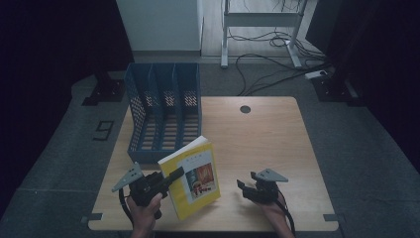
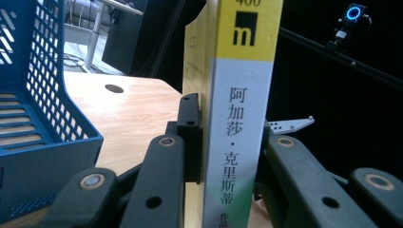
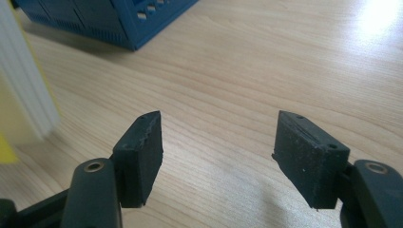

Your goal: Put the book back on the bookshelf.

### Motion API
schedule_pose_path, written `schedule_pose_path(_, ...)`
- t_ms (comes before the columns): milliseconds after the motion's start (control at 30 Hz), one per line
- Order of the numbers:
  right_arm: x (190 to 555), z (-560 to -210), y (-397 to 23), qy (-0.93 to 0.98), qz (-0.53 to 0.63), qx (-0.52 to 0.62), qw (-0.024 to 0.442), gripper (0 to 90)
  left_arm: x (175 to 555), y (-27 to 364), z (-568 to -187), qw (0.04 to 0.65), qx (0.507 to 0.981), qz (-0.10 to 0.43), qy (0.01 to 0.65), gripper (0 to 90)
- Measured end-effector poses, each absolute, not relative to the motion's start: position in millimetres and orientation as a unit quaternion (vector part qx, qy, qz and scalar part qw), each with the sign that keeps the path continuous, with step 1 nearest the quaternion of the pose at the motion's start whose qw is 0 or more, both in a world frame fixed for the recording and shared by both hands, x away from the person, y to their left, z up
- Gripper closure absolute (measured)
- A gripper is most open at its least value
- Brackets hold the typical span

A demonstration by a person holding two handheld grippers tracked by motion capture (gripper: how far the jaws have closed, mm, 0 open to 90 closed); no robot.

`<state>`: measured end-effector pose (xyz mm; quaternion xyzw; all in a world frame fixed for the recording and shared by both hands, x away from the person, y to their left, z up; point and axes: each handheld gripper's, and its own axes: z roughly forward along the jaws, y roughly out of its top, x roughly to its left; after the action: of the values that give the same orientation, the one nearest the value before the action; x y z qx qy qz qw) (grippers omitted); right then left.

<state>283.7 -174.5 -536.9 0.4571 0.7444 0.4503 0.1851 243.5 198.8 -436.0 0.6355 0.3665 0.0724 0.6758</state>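
Blue perforated plastic, your three-slot file rack (image 1: 163, 111) lies on the pale wooden table (image 1: 262, 134) with nothing visible in its compartments. Your left gripper (image 1: 171, 178) is clamped on the spine of the yellow paperback book (image 1: 193, 178), held just in front of the rack. Your right gripper (image 1: 243, 187) hangs over bare tabletop beside the book, jaws apart and holding nothing.

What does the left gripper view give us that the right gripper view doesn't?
Left gripper view: the left hand-held gripper shut on the spine of the yellow book, with printed characters readable, and the table's round hole. Right gripper view: the right hand-held gripper open, bare wood between its pads, and the book's page edges. Both: the blue file rack and the wooden table.
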Motion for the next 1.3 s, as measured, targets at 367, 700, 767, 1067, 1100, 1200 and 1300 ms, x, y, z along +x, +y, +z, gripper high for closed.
schedule_pose_path(367,288,-545,-177,0.755,0.424,0.468,0.177,33.0,245,203,-438,0.674,0.63,0.078,0.376,75.1)
schedule_pose_path(700,290,-552,-174,0.766,0.402,0.468,0.182,32.3,245,210,-436,0.675,0.623,0.092,0.385,75.1)
schedule_pose_path(767,290,-553,-174,0.766,0.398,0.471,0.183,32.3,245,212,-435,0.673,0.622,0.096,0.387,75.1)
schedule_pose_path(1067,292,-554,-177,0.767,0.384,0.476,0.191,31.6,244,222,-431,0.68,0.609,0.104,0.394,75.1)
schedule_pose_path(1100,293,-554,-177,0.766,0.383,0.479,0.19,31.6,244,224,-431,0.681,0.609,0.105,0.394,75.1)
schedule_pose_path(1200,293,-554,-179,0.765,0.382,0.482,0.19,31.5,244,226,-431,0.681,0.606,0.108,0.397,75.1)
schedule_pose_path(1300,294,-554,-179,0.766,0.379,0.481,0.194,31.5,244,229,-431,0.682,0.603,0.11,0.399,75.1)
